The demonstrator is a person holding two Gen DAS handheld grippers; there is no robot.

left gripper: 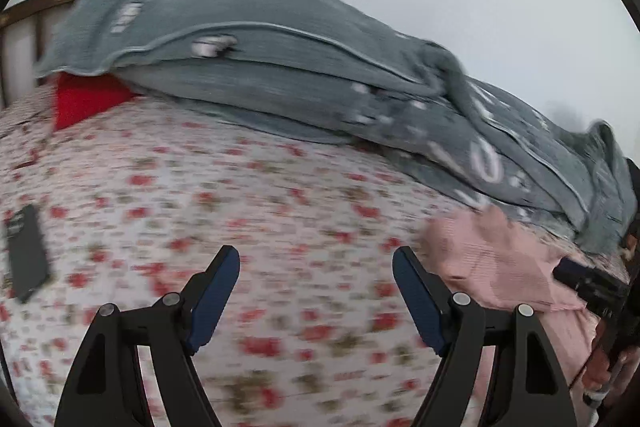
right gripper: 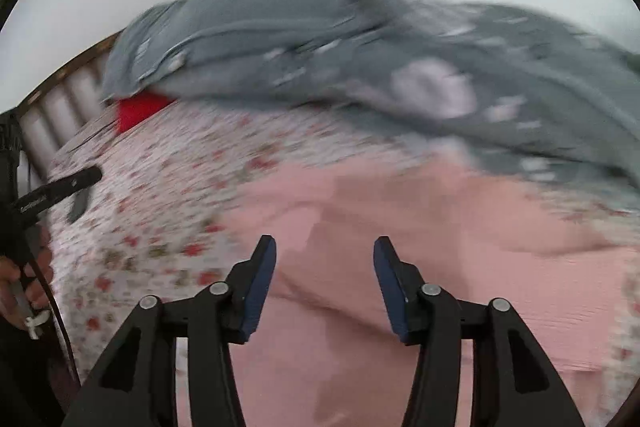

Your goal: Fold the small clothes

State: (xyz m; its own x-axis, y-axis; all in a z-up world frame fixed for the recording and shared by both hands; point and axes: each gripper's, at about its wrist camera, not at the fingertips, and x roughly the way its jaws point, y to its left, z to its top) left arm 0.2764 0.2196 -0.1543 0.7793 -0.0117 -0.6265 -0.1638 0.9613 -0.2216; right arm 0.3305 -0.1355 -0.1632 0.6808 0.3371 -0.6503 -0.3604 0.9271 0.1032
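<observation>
soft matt pink cloth (right gripper: pixel 400 195) on a floral cotton-looking sheet (left gripper: pixel 240 195); ribbed grey blanket (left gripper: pixel 260 67); gripper (right gripper: pixel 325 279) arms matt black plastic, pads (right gripper: pixel 262 283) blue, rivets metal.

Soft, even daylight fills both views, with no glare and only faint shadows; its source cannot be told. Motion blur smears the floral bedsheet (left gripper: pixel 248 187) and the grey blanket (right gripper: pixel 360 67), worse in the right wrist view, where the pink garment (right gripper: pixel 440 227) is perhaps creased; the fingers (left gripper: pixel 216 291) stay sharp; fisheye curvature bends the edges inside a dark round rim.
</observation>
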